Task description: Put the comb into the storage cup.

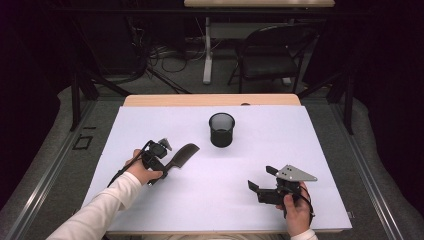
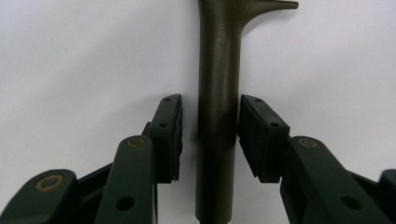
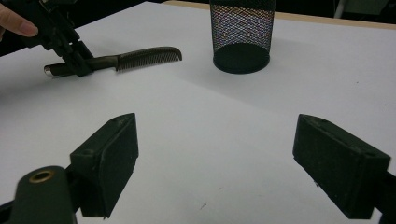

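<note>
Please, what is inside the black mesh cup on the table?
The mesh cup looks empty: only its dark bottom shows. The comb lies outside it, on the white table.

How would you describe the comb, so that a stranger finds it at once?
On the white table, look left of the black mesh cup. The comb lies flat there, its handle between the left gripper jaws. It is dark, slim and toothed, unlike the round upright cup.

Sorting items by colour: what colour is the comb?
Dark brown comb, nearly black; the left gripper view shows its brownish handle best.
</note>
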